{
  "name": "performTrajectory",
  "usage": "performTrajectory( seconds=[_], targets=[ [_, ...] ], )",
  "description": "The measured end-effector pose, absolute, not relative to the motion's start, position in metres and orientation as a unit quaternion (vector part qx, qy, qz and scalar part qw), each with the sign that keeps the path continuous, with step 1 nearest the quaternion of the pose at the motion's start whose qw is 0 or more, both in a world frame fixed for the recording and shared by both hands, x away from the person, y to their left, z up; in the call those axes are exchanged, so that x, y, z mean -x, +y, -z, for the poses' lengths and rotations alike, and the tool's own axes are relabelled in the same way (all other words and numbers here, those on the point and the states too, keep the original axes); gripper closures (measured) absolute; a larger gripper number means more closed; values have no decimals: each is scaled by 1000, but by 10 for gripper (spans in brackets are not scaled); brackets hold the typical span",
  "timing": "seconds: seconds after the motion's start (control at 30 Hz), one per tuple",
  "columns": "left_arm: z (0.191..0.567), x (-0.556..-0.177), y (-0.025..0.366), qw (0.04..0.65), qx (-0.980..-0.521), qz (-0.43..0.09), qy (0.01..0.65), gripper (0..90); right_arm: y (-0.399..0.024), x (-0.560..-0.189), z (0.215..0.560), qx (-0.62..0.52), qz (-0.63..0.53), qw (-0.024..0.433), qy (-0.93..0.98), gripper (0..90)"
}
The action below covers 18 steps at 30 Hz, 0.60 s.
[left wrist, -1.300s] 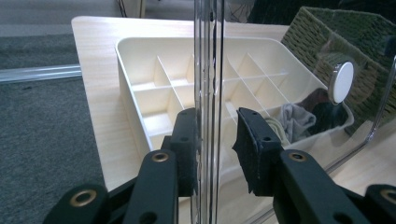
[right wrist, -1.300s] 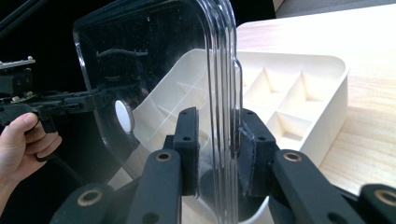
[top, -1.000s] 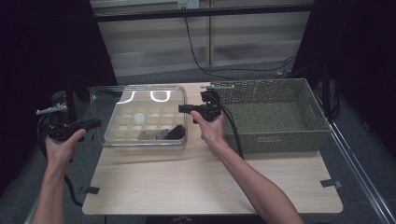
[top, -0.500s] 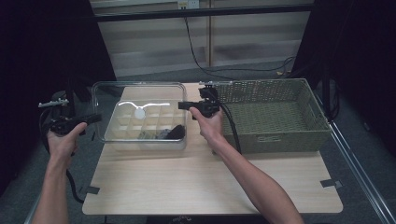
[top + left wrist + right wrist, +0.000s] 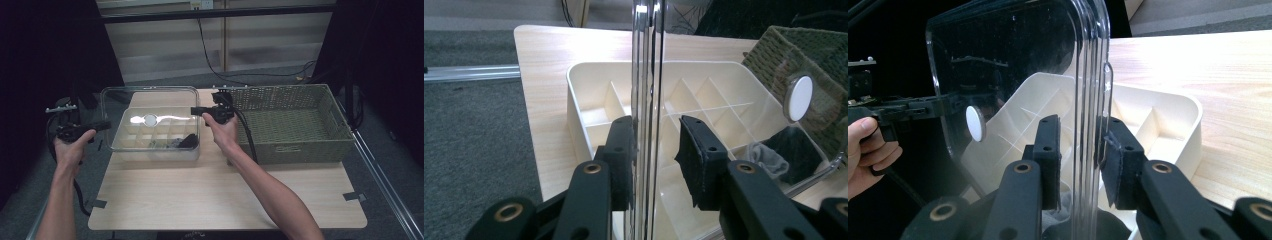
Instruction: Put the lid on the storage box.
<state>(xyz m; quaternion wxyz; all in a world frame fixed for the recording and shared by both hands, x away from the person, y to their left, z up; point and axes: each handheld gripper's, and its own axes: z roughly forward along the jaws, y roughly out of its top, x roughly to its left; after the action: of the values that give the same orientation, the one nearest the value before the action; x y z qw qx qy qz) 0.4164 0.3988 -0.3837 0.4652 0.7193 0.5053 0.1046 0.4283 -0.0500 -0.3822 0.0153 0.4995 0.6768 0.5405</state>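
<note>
My forearms come up from the bottom of the high view, one to each side of the clear lid [image 5: 150, 112] I hold tilted above the cream organiser tray [image 5: 157, 135] left of centre. My left gripper [image 5: 655, 150] straddles the lid's edge: one pad touches it, the other stands off, so the jaws are apart. My right gripper [image 5: 1079, 152] is clamped on the opposite edge. In the tray, one near compartment holds dark and grey cloth [image 5: 786, 152]. The green woven basket [image 5: 295, 122] sits at right.
</note>
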Motion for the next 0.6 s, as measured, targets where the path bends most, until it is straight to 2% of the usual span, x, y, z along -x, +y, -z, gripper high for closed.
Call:
performTrajectory(
  seconds=[0.6],
  targets=[
    [392,-426,396,458,-719,-106,512,608,-37,-435,388,-511,-517,56,685,640]
  ],
)
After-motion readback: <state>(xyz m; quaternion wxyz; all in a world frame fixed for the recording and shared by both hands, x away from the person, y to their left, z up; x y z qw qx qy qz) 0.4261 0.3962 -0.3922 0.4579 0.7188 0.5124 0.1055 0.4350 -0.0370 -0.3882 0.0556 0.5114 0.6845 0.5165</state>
